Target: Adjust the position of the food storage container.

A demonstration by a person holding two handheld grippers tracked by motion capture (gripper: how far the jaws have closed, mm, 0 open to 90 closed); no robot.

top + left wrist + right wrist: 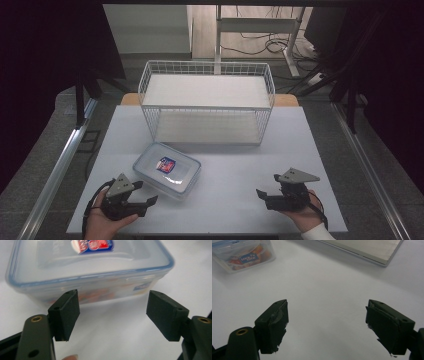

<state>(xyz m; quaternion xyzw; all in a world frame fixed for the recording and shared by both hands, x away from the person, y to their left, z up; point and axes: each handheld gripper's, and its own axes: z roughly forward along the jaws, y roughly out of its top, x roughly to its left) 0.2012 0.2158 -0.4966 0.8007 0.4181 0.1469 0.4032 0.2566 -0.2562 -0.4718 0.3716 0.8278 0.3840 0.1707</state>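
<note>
Both grippers, left gripper (pixel 141 194) and right gripper (pixel 268 186), are built in black, topped by grey three-cornered plates; brass-ringed holes are set behind the jaws.

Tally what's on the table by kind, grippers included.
Clear plastic container: 1
White wire shelf rack: 1
Hand-held gripper: 2, left hand-held gripper, right hand-held gripper, both open and not holding anything
Total: 4
</note>
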